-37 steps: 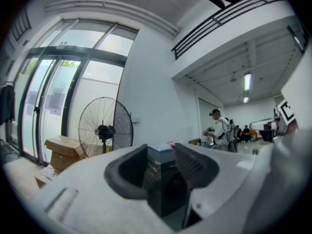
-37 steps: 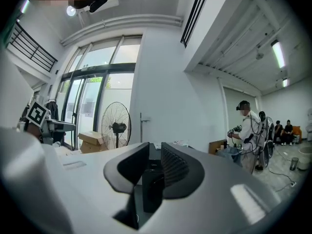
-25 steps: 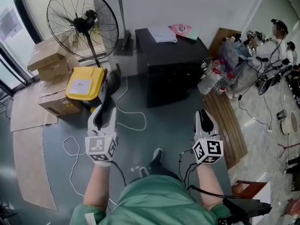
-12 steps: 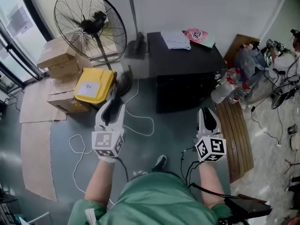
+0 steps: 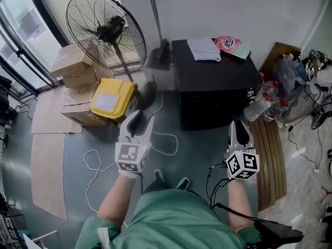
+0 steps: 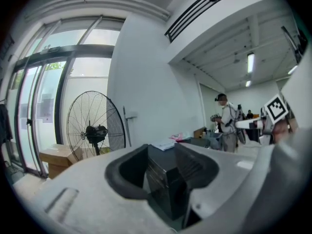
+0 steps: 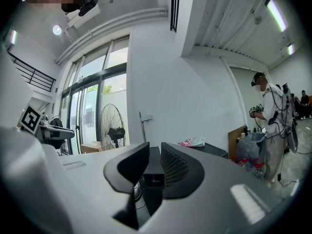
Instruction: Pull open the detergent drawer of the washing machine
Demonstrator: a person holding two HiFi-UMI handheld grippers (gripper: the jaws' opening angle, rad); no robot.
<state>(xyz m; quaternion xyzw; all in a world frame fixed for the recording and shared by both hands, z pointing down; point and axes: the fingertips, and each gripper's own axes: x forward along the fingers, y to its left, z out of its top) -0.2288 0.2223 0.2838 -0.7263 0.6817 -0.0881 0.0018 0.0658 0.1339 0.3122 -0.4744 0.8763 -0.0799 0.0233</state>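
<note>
The washing machine point(image 5: 215, 87) is a black box against the white wall, with a white cloth point(image 5: 203, 49) and a pink packet point(image 5: 230, 44) on its top. Its front is dark and I cannot make out the detergent drawer. My left gripper point(image 5: 139, 119) hangs in the air over the floor, short of the machine's left front corner, jaws open and empty. My right gripper point(image 5: 240, 124) floats in front of the machine's right side, shut on nothing. The machine point(image 6: 163, 172) shows between the jaws in the left gripper view, and the machine point(image 7: 153, 174) also in the right gripper view.
A big pedestal fan point(image 5: 106, 32) stands left of the machine, with cardboard boxes point(image 5: 78, 69) and a yellow bin point(image 5: 113, 100) beside it. White cable point(image 5: 98, 162) loops on the floor. A wooden board point(image 5: 270, 160) and bottles point(image 5: 264, 105) lie right. A person point(image 7: 270, 130) stands at far right.
Both grippers have travelled forward toward the machine with the person's steps; the machine and fan now sit nearer and further right in the head view. Jaw states look unchanged.
</note>
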